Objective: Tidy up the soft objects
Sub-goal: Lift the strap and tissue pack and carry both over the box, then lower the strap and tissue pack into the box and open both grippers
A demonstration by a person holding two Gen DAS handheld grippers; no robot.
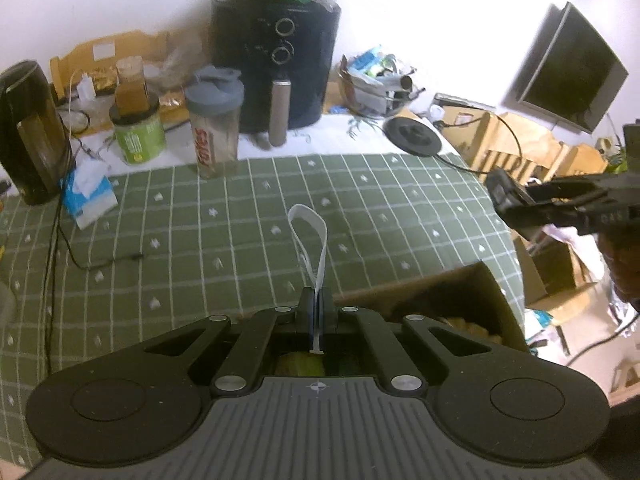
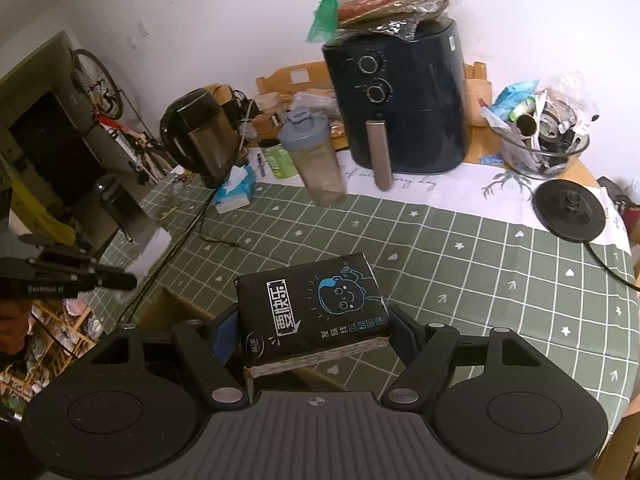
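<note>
While the left gripper (image 1: 316, 312) pinches a white strap loop (image 1: 308, 236) ahead of it, the right gripper (image 2: 312, 328) clamps a black tissue pack (image 2: 312, 308) between its fingers.

The left matte-black two-finger gripper (image 1: 316, 312) has a grey ribbed body with a small crosshair mark at twelve o'clock on its edge, round black discs at nine and three o'clock, and four slotted linkage bars pinned with silver round-headed screws. The right matte-black two-finger gripper (image 2: 316, 332) is built the same, with blue-faced pads (image 2: 224, 334). Seen side-on from the right wrist, the left one bears small white lettering, too blurred to read.
</note>
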